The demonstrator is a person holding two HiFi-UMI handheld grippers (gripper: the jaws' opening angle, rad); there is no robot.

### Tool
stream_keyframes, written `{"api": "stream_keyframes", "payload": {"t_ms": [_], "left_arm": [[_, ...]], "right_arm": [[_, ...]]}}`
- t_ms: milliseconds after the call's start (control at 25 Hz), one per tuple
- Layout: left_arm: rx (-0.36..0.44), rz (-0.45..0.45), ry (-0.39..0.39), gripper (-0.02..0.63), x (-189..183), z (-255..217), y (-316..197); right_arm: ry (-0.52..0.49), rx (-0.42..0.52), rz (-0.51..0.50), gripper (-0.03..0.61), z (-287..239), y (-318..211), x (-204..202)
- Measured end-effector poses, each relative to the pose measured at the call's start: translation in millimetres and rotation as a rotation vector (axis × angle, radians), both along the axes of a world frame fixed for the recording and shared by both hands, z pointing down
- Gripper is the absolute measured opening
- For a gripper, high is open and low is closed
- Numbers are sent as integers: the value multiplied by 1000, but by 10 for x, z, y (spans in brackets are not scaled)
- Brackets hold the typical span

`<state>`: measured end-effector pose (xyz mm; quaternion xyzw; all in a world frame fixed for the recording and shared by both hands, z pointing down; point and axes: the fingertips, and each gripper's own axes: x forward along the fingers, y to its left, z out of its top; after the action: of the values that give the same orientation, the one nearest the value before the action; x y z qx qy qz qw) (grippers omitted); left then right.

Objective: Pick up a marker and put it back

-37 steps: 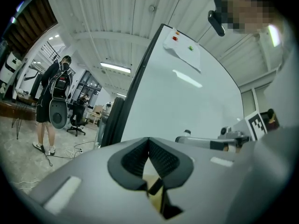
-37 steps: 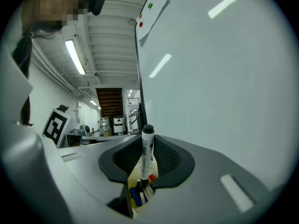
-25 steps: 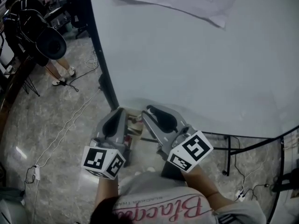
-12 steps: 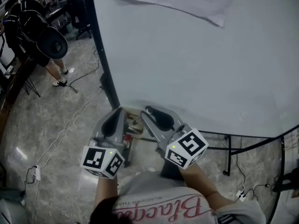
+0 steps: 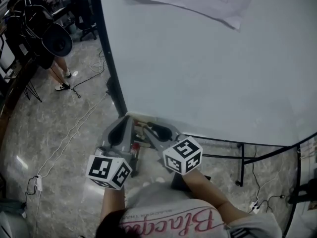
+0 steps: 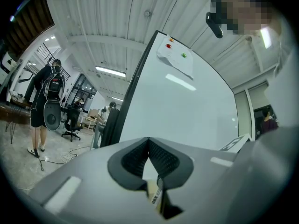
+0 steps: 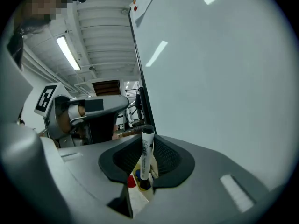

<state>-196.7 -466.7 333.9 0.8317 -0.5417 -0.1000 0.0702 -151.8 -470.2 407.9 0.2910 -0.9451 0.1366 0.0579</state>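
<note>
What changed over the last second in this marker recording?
The right gripper, shut on the marker, sank toward the holder at the whiteboard's lower corner, its cube sliding left in the head view. The left gripper stayed put, jaws together; the whiteboard is unchanged.

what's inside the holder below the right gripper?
A red cap and a blue cap show in the holder, with the lower end of the marker at its mouth, held by the right gripper. The holder's wall covers everything lower down.
</note>
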Motion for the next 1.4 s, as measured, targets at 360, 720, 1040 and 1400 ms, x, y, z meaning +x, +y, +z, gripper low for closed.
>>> {"api": "stream_keyframes", "payload": {"t_ms": [360, 720, 1040, 1400], "left_arm": [[-17, 0, 14, -2, -5, 51, 15], [-18, 14, 16, -2, 39, 36, 0], [-6, 20, 12, -2, 46, 11, -15], [17, 17, 11, -2, 37, -64, -11]], "right_arm": [[20, -59, 35, 93, 228, -97, 113], [37, 17, 55, 153, 82, -153, 259], [-43, 275, 106, 47, -819, -72, 509], [16, 362, 124, 0, -1087, 98, 493]]}}
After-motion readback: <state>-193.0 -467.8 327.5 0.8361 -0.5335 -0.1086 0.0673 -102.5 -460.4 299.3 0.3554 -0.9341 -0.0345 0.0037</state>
